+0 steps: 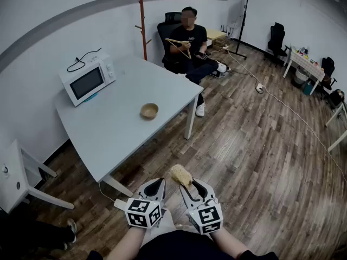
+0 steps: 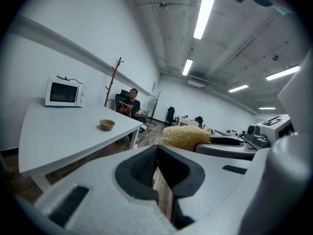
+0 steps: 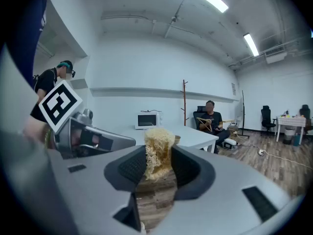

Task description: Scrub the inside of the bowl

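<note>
Small round tan bowl (image 1: pixel 149 110) sits alone on the white rectangular table (image 1: pixel 108 129), well apart from both grippers. Those are held side by side close to the body, tipped slightly down. Left gripper (image 1: pixel 154 183) is closed on nothing. Right gripper (image 1: pixel 190 184) pinches the one yellowish fibrous loofah scrubber (image 1: pixel 180 173). One white microwave (image 1: pixel 87 80) on the table too.

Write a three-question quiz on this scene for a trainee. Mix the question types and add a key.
1. True or false: the bowl stands on the floor.
2. Multiple choice: the right gripper is shut on A) a fibrous scrubber, B) a spoon, C) nothing.
3. Fill in: the left gripper has its jaws together and holds ____.

Key: 1 false, it stands on the table; 2 A; 3 nothing.
</note>
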A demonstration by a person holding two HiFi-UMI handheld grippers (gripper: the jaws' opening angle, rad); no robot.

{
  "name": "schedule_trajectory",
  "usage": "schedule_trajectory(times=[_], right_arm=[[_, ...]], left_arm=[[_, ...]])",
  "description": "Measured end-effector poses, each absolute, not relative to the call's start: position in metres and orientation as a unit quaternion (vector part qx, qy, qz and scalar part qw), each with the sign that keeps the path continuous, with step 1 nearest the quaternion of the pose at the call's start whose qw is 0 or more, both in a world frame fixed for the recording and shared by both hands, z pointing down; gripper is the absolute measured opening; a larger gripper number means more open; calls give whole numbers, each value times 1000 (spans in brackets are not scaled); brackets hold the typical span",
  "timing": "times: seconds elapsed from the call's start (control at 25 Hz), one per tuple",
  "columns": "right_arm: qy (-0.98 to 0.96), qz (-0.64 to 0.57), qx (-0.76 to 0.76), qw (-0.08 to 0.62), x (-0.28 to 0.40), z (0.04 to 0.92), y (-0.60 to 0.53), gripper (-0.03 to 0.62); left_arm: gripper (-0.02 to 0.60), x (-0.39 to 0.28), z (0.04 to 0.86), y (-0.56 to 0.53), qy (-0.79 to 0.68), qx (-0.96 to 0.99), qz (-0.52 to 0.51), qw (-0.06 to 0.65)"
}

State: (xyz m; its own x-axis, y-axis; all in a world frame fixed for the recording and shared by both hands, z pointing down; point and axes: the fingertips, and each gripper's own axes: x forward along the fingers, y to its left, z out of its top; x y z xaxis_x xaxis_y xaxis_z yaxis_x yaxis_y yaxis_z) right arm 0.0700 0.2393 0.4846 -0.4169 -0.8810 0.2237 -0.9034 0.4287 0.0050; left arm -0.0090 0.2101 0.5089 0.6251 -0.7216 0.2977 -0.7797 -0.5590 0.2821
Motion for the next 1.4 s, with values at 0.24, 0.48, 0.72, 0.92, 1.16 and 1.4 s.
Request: schedule_trajectory(times=[0.24,0.48,0.72,0.92,1.16,1.4], right_arm=[[-840,58,531,97,71,487,248,161],[-839,59,532,100,74,488,257,161],[-838,66,533,95,77,491,266,161],[-835,78,539,82,82,492,267,161],[-838,89,533,75,86,496,267,161],[-843,79,526,77,86,495,261,161]], left_arm=[[18,-8,511,218,-428,879,72,198],[18,-5,510,226,-428,879,67,199],[18,-1,513,237,-427,879,71,200],[18,-1,514,238,-427,879,74,199],[18,1,515,238,-433,876,73,198],[18,1,514,234,-437,873,75,201]])
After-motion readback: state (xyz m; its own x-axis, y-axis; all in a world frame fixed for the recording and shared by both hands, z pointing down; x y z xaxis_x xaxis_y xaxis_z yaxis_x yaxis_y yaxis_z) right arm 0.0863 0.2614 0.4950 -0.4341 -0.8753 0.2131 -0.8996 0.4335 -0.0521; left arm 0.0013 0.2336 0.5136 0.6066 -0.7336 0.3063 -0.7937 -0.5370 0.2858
